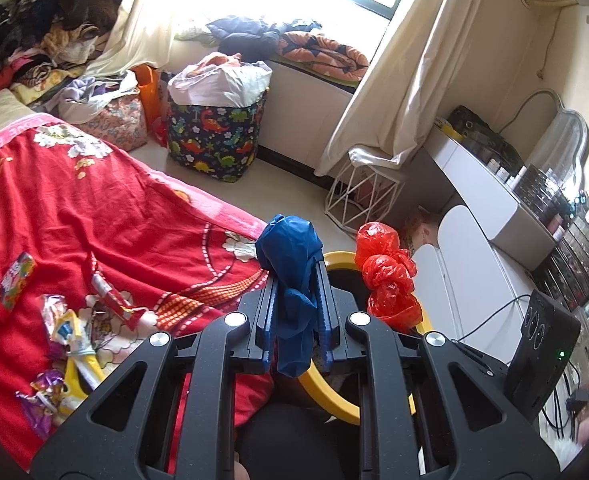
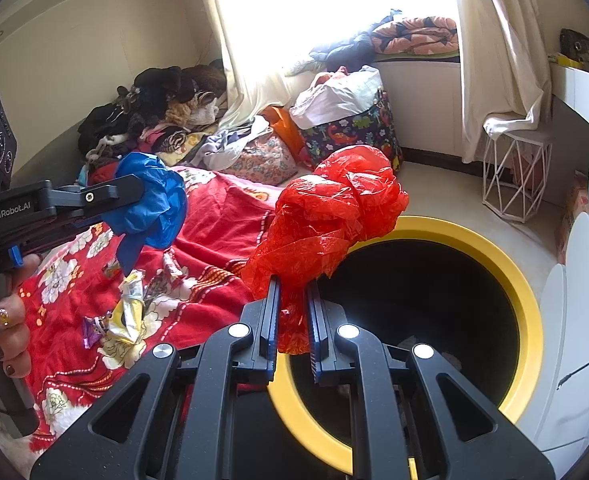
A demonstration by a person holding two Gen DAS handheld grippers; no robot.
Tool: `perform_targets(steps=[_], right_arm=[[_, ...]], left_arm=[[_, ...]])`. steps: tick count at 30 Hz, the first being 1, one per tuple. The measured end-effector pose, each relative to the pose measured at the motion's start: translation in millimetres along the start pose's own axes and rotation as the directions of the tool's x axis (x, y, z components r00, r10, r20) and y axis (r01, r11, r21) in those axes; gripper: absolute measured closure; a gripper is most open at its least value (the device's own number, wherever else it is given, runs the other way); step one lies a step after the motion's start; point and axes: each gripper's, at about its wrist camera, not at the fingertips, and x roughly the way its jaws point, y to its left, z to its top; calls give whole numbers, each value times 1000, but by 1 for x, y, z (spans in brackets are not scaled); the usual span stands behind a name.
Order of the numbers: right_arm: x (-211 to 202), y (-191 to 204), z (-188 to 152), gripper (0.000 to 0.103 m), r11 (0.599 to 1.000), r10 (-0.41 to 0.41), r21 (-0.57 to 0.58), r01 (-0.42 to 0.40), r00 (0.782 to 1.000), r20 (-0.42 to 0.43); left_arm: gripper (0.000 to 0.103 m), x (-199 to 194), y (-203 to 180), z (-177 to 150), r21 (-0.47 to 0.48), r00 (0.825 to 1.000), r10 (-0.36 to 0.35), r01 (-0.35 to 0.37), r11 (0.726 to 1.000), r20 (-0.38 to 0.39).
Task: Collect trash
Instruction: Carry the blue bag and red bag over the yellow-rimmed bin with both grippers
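Pinched between the closed jaws of the right gripper is a crumpled red plastic bag, its bulk bunched above and ahead of the fingertips with a short tail hanging down between them. Just beyond and below it, the yellow-rimmed bin is seen with its dark mouth open, offset to the right of the bag. The bag's right edge overhangs the near-left part of the rim, while most of its mass lies over the bed side, so a small shift rightward and forward is judged to be needed before a release would drop it cleanly inside.

The left gripper is likewise pressed together, on a wad of blue plastic whose long axis runs along the fingers, with a limp end hanging below them. From the left wrist view, the bin's rim is only partly seen past the fingers, to the right; the blue wad is held over the edge of the red blanket rather than over the opening. The right hand is therefore judged nearer to the bin, and the left has farther to travel rightward.

Farther out on the blanket, several snack wrappers remain uncollected, well apart from the bin.
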Motion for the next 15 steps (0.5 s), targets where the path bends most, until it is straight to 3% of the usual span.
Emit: perform_targets(steps=[15], right_arm=[[-9, -33, -5, 91, 996, -61, 72, 60, 998, 7]], left_arm=[[91, 26, -38, -2, 69, 997, -59, 62, 996, -39]])
